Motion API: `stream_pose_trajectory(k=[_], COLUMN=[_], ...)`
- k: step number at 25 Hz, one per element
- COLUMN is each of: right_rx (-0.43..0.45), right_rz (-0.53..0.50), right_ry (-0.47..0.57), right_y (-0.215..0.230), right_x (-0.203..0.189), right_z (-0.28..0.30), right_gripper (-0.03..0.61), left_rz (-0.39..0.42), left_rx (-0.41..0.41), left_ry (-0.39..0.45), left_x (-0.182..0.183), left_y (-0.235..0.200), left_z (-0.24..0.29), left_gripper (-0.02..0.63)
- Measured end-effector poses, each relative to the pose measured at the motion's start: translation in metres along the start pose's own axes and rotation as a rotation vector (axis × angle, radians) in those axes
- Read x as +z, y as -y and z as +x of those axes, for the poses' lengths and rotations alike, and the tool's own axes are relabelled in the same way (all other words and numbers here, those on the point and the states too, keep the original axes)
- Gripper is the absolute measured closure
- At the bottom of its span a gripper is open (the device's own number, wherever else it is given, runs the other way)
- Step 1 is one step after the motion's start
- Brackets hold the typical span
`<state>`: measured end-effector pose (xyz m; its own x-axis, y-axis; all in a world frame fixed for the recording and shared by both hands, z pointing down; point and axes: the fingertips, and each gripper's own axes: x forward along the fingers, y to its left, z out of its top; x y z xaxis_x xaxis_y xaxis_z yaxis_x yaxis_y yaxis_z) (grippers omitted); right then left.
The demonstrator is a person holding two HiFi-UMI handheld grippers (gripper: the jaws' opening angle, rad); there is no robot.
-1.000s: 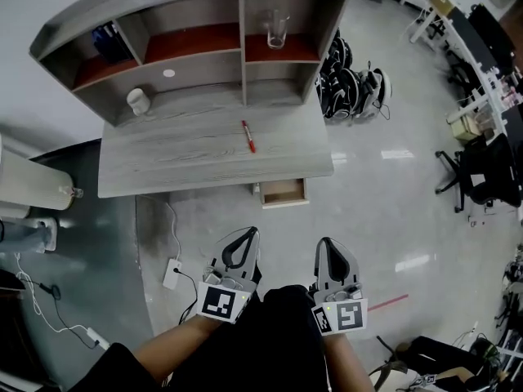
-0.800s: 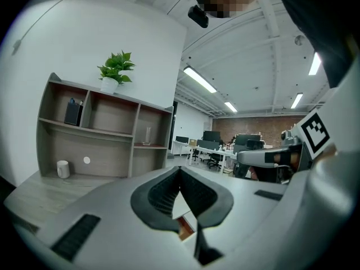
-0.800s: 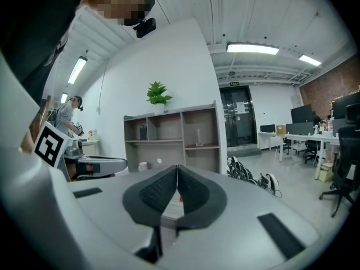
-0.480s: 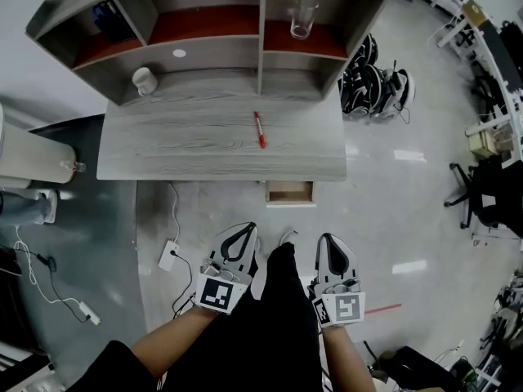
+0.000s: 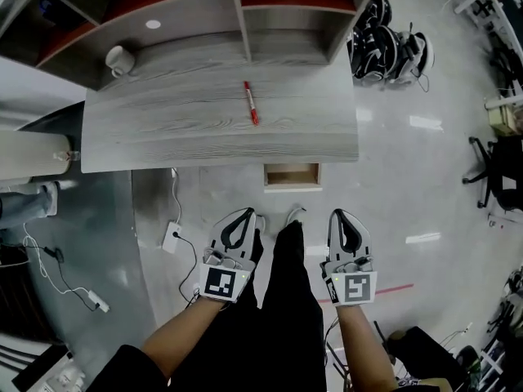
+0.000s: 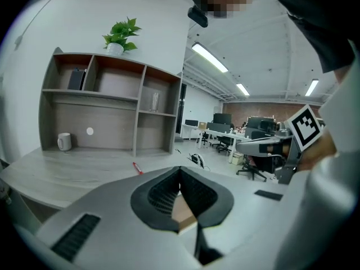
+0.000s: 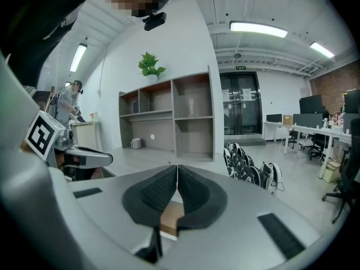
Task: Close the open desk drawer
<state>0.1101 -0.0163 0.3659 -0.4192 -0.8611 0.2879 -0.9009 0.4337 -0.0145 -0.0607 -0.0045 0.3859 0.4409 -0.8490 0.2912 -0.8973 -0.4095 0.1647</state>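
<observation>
Closer than a second ago, the open drawer (image 5: 292, 175) juts from beneath the desk (image 5: 204, 133); left gripper (image 5: 243, 216) and right gripper (image 5: 343, 216), both pressed together and empty, approach, with a push on its front likely next.

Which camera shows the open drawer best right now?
Head view: the drawer sticks out from under the desk, seen from above. Both gripper views show only a tan sliver past their shut jaws.
</observation>
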Motion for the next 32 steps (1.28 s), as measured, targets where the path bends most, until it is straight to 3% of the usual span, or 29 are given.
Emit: stream_pose_trajectory(k=[10,15,20,32], right_rx=[0.018,0.031,0.032,0.129], right_rz=[0.020,0.027,-0.007,-0.026], right_ry=[-0.062,-0.079,-0.146,-0.243], right_y=[0.024,0.031,0.047,0.055], right_x=[-0.092,-0.127,-0.168,-0.246], right_z=[0.037,0.056,0.068,0.081], right_gripper=[0.561,0.561,0.561,0.561], left_rz=[0.074,0.106,0.225,0.160], left_rx=[-0.008,-0.013,-0.044,-0.036], left_ry=[-0.066,-0.180,-0.202,-0.293], left_x=[-0.080,-0.130,-0.152,-0.226], left_y=[-0.012,-0.028,-0.029,-0.037], left_z=[0.050,0.064,0.077,0.082], left_gripper=[0.601,0.601,0.601,0.600])
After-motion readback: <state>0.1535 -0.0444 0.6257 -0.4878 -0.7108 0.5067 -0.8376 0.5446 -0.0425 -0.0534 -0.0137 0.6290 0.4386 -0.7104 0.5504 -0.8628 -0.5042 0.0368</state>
